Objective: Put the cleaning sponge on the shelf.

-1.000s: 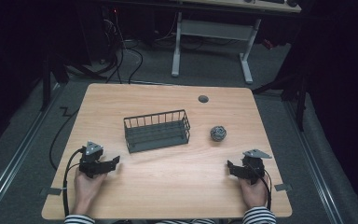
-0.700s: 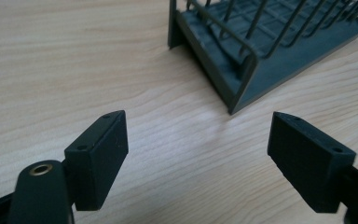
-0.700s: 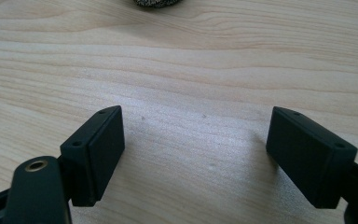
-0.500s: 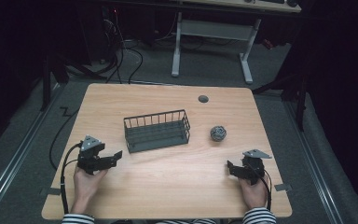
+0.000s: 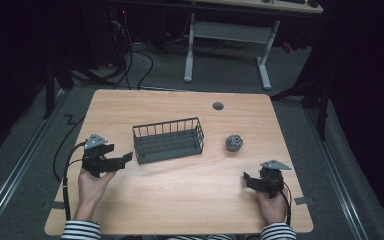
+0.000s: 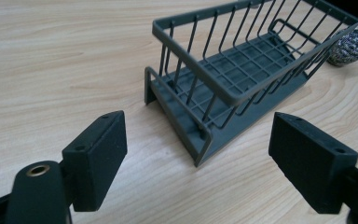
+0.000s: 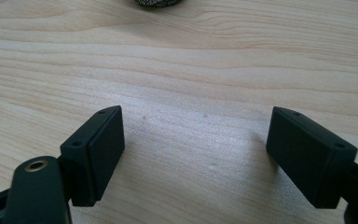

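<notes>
A dark grey wire basket [image 5: 166, 126] stands in the middle of the wooden table [image 5: 180, 205]. A grey steel-wool ball [image 5: 234, 143] lies to its right. My left gripper [image 5: 123, 159], held in a hand just left of the basket, is lifted off the table and points at the basket's near end [image 6: 175, 116]. Its jaws have just been opening and stand wide with nothing between them [image 6: 198, 140]; the ball [image 6: 349, 46] shows beyond the basket. My right gripper [image 5: 247, 180] rests low at the front right, open [image 7: 196, 140] over bare wood, with the ball's edge [image 7: 158, 2] ahead.
A round grey grommet [image 5: 218, 106] sits near the table's far edge. Cables trail from both grippers off the front edge. Beyond the table stand a desk frame [image 5: 227, 45] and floor cables [image 5: 130, 55].
The left gripper has lifted and moved slightly toward the basket, its jaws a little wider. The right gripper, basket and ball have not moved.
</notes>
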